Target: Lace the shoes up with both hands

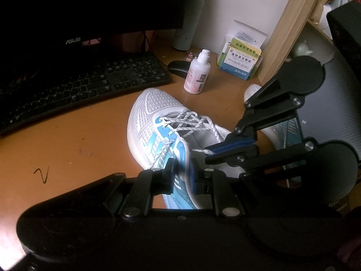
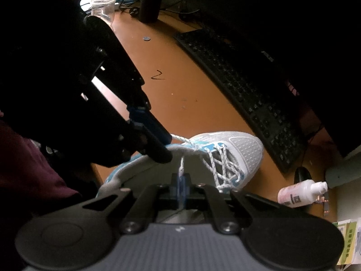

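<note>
Your right gripper [image 1: 208,152] and left gripper [image 2: 168,143] each clench a lace end [image 2: 181,169] just behind the shoe [image 1: 155,122], whose toe points away along the bench [image 1: 67,146].

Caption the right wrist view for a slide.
Both grippers, right gripper and left gripper, pinch lace ends above the white-and-blue sneaker.

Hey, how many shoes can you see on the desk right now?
2. One shoe lies mid-desk in plain view; a second shoe sits behind the right gripper, mostly hidden.
</note>
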`<state>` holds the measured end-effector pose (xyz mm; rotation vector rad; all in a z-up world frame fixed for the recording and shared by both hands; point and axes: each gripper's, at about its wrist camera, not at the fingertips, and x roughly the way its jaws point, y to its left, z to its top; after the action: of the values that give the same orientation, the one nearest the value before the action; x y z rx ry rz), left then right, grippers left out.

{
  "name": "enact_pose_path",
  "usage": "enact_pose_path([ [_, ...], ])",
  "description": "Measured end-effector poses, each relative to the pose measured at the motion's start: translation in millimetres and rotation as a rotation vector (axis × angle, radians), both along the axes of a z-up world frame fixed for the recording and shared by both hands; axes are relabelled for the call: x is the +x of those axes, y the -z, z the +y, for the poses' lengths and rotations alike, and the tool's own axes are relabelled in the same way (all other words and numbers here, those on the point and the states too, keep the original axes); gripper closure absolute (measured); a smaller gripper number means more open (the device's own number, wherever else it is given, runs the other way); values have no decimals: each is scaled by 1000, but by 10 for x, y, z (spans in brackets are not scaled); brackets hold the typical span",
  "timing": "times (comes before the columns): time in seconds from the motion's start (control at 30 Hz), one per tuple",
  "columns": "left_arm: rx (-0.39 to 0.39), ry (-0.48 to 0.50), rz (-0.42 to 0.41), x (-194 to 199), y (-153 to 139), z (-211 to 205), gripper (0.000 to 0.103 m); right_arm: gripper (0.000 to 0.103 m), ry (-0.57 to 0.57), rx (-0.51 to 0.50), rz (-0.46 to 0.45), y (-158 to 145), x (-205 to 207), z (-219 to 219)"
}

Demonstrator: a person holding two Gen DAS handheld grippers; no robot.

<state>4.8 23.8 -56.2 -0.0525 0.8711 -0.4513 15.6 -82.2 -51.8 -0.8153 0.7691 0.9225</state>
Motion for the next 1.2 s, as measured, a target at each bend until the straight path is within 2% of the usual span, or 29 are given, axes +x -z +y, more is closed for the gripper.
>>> enact_pose_path([
  [0.43, 4, 3, 1, 27, -3, -12, 91, 100, 5, 16, -4, 12, 14, 16],
  [1.2, 5, 5, 1, -11, 11, -39, 91, 99, 5, -60, -45, 172, 79, 183],
])
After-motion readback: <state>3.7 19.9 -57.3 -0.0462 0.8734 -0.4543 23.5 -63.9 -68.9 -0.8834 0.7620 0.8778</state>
